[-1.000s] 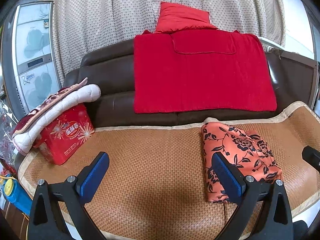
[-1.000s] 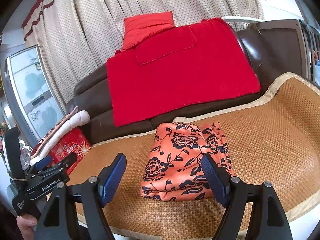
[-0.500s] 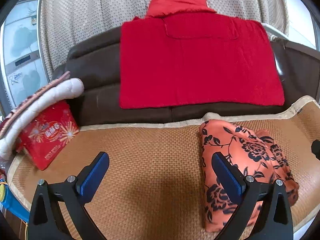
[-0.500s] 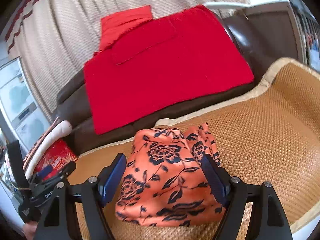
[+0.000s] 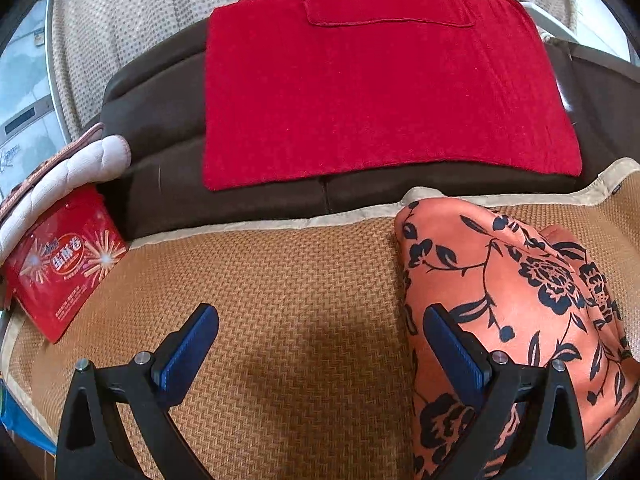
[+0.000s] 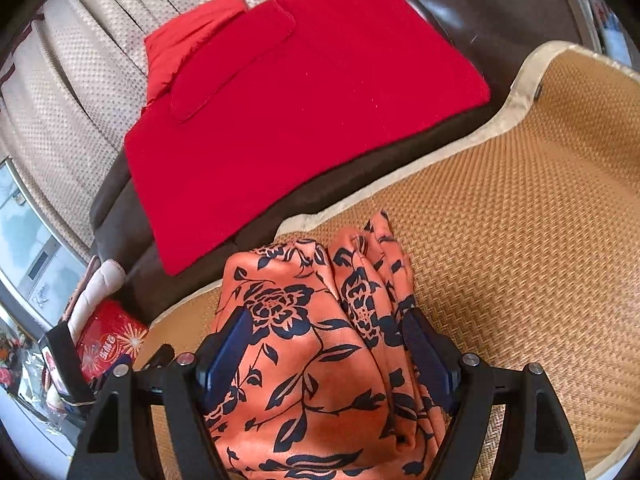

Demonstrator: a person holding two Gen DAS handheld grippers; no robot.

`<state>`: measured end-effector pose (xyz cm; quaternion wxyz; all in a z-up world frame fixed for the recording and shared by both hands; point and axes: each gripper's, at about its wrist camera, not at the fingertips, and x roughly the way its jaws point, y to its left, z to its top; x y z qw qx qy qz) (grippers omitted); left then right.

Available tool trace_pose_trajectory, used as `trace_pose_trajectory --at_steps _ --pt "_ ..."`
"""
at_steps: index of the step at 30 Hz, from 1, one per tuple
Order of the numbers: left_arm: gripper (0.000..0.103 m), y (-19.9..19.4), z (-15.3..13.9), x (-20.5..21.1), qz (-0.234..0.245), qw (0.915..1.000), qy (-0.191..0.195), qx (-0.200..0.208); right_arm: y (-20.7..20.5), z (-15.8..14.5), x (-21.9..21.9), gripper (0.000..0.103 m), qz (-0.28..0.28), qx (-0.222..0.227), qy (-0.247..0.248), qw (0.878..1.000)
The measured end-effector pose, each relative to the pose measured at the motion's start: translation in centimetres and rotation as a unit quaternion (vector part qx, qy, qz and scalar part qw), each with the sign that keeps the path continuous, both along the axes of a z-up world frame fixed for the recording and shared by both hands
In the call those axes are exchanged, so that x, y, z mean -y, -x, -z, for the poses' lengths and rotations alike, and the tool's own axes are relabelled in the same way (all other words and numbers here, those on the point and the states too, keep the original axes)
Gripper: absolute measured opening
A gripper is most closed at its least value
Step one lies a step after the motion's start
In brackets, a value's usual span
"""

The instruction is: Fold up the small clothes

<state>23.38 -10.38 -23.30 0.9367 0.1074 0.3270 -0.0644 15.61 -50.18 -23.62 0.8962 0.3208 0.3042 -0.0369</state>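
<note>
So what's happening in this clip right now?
A person with two handheld claws is working on an orange garment with a black floral print, lying bunched on a woven rattan mat. The right claw is open, straddling the garment. The left claw is open over bare mat, its right finger at the garment's edge. Nothing is gripped yet.

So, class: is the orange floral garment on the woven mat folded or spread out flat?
Folded. The orange floral garment lies as a compact bundle on the woven mat, with several stacked layer edges showing along its right side.
</note>
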Motion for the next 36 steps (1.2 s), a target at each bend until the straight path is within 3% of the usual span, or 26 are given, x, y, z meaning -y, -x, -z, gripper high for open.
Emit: trace_pose_trajectory --at_steps 36 --pt "0.102 0.3 0.0 1.1 0.018 0.9998 -0.002 0.004 -1.1 0.7 0.1 0.081 -0.008 -0.012 -0.004 1.0"
